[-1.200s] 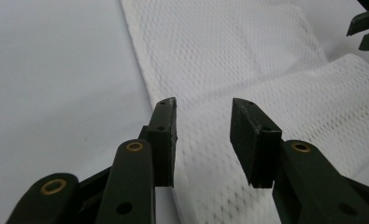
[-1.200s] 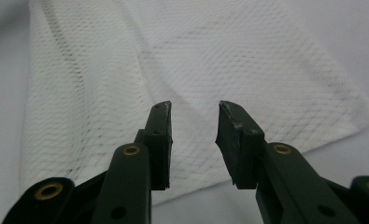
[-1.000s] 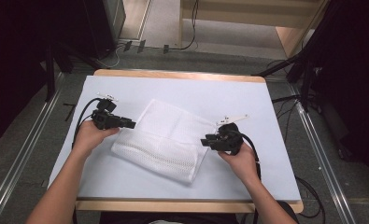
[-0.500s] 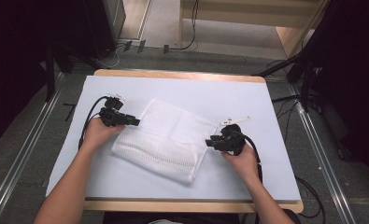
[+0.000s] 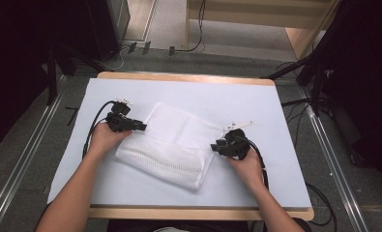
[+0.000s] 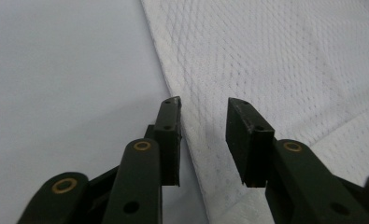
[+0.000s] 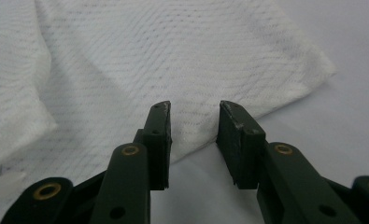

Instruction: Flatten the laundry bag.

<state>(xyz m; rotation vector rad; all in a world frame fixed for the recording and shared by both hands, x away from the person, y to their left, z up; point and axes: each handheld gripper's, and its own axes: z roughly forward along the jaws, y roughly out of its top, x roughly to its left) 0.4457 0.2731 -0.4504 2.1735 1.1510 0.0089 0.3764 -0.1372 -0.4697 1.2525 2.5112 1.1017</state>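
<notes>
cloth [image 5: 171,145]: we see it flat on tabletop [image 5: 256,104] between tongs | left tongs [image 5: 139,126]: half-open, just closing over its edge, gripping nothing | right tongs [image 5: 216,146]: half-open at opposite edge, empty

A wooden-edged desk [image 5: 188,77] carried a pale sheet [image 5: 256,101]; on the sheet's middle lay a folded white mesh cloth [image 5: 171,142], set askew.
</notes>
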